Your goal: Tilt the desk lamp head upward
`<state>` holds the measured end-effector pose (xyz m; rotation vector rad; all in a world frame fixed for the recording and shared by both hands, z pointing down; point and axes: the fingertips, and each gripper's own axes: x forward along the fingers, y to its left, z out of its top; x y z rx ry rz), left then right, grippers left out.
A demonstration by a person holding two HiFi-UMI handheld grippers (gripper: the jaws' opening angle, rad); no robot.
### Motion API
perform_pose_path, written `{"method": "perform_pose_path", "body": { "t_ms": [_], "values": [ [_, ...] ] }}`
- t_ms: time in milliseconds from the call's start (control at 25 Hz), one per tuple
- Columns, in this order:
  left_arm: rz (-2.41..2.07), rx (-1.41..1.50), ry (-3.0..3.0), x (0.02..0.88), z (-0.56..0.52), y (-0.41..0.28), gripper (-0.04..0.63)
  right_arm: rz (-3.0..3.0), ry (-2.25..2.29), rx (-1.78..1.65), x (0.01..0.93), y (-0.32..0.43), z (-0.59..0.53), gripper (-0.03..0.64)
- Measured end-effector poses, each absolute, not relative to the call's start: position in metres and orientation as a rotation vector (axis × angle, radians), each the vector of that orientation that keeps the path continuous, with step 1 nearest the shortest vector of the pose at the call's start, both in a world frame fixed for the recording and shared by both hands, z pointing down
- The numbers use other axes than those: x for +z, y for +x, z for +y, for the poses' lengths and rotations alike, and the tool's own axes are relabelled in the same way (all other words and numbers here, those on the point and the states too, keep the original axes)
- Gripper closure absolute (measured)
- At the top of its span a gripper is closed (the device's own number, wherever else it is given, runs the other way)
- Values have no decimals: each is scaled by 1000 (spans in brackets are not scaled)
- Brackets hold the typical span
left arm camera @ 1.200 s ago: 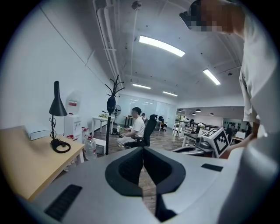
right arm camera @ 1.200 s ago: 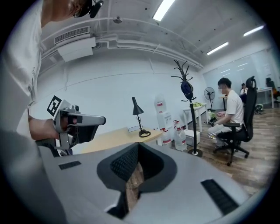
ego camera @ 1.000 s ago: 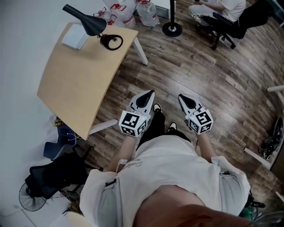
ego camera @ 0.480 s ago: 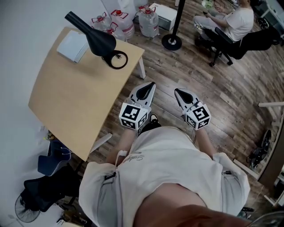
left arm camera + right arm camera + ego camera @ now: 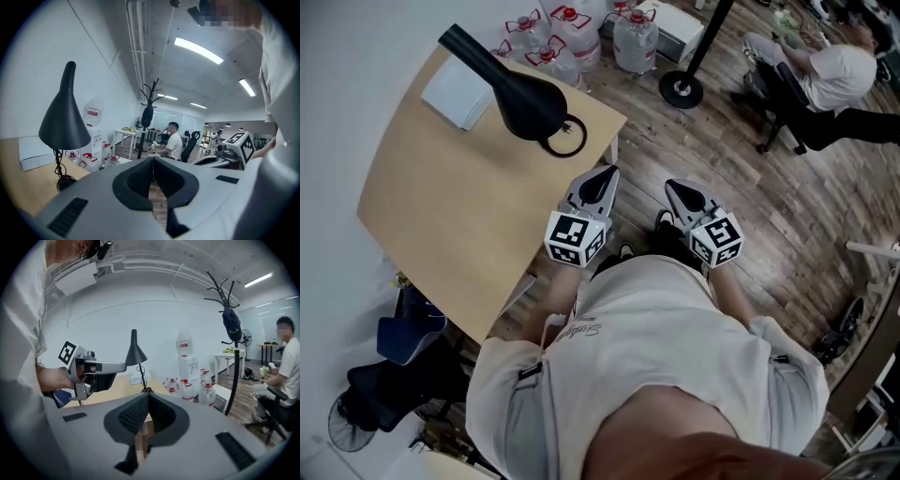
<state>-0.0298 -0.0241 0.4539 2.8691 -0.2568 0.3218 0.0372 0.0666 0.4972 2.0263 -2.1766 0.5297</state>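
A black desk lamp [image 5: 517, 94] stands near the far right corner of the light wooden table [image 5: 441, 216], its cone-shaped head [image 5: 64, 121] pointing down over the round base [image 5: 566, 139]. The lamp [image 5: 135, 351] also shows far off in the right gripper view. My left gripper [image 5: 607, 171] hovers just off the table's right edge, short of the lamp's base, jaws shut and empty. Beside it over the floor, my right gripper [image 5: 673, 187] is shut with nothing in it.
A white box [image 5: 457, 89] lies on the table behind the lamp. Water bottles [image 5: 572, 33] stand on the floor past the table, by a coat rack's base [image 5: 682, 90]. A person [image 5: 834, 70] sits on an office chair at the far right. Dark chairs [image 5: 394, 375] stand left.
The person has stepped toward the table: the lamp now looks larger and closer, and both grippers have come up near the table's right edge. Both stay shut.
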Motion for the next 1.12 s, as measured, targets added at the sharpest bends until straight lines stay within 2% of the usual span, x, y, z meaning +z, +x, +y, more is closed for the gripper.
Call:
{"method": "perform_pose_path", "body": {
  "t_ms": [280, 520, 680, 1120],
  "values": [
    [-554, 319, 2794, 474, -91, -11, 580, -2375, 1753, 545, 525, 78, -37, 623],
    [-883, 394, 2658, 493, -138, 2, 580, -2578, 1285, 470, 531, 95, -138, 623],
    [-1066, 303, 2469, 511, -165, 4, 580, -2643, 1070, 450, 554, 103, -194, 623],
    [-1378, 240, 2291, 537, -187, -19, 580, -2562, 524, 455, 649, 41, -243, 623]
  ]
}}
